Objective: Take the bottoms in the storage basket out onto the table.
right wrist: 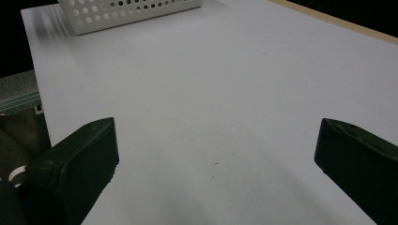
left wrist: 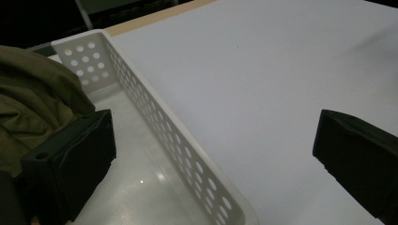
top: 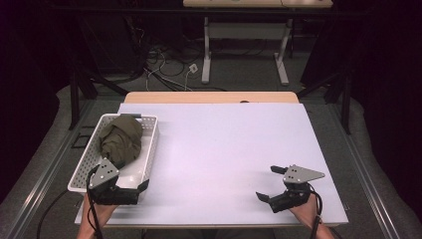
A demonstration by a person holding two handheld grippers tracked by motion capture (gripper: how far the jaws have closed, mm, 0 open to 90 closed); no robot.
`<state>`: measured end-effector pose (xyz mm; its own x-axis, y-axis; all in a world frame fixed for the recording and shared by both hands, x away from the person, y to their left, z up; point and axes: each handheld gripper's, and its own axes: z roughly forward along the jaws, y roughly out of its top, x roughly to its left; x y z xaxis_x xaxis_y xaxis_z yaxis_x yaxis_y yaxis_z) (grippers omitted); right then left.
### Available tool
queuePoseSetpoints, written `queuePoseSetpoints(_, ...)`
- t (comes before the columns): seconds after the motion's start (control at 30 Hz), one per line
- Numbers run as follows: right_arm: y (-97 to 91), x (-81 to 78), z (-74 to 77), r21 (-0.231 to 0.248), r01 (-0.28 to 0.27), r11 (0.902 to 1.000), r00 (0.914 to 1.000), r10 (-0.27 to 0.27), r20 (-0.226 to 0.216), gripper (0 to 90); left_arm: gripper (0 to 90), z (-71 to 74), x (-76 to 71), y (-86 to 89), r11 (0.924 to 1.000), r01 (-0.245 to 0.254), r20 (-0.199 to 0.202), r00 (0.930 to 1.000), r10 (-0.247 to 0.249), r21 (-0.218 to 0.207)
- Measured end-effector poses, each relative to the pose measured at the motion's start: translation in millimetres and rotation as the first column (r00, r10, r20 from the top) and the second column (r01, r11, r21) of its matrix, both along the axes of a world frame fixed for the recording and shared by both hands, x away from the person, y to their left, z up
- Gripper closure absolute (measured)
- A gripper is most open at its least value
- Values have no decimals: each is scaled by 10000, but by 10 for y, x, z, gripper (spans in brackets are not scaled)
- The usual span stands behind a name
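Note:
A white perforated basket (top: 151, 142) stands at the left of the white tabletop (top: 224, 144), and a crumpled olive-green cloth (top: 121, 139) lies in its far half. My left gripper (top: 130, 186) is at the basket's near end, open wide. In the left gripper view its left jaw is inside the basket (left wrist: 155, 112) next to the cloth (left wrist: 33, 103), and its right jaw is over the table outside the wall. Nothing is pressed between them. My right gripper (top: 268, 183) rests open near the front right, with bare tabletop between its jaws (right wrist: 216, 159).
The table's wooden far edge (top: 209, 97) shows beyond the white surface. Behind it on the floor are cables (top: 169, 64) and the legs of another desk (top: 206, 50). In the right gripper view the basket (right wrist: 131, 11) is far off at the top left.

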<state>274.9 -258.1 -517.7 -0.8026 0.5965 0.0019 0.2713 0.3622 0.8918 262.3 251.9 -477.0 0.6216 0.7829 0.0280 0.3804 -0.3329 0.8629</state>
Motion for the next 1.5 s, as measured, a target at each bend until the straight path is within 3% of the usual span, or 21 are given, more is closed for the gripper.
queuePoseSetpoints(0.53, 24, 26, -38, -16, -70, 10000, 9998, 69, -176, 0, 0, 68, 287, 181, 9967, -564, -356, 9977, 585, 576)
queuePoseSetpoints(0.8, 36, 33, -43, -140, -159, 9998, 9996, 155, -223, 0, 0, 124, 437, 307, 9945, -932, -467, 9943, 954, 477)
queuePoseSetpoints(1.2, 57, 49, -61, -189, -194, 9996, 9991, 186, -390, 0, 0, 189, 660, 411, 9853, -1358, -654, 9876, 1430, 1034)
queuePoseSetpoints(1.5, 59, 50, -80, -214, -209, 9996, 9989, 200, -414, 0, 0, 191, 888, 490, 9739, -1845, -979, 9753, 1981, 1324)
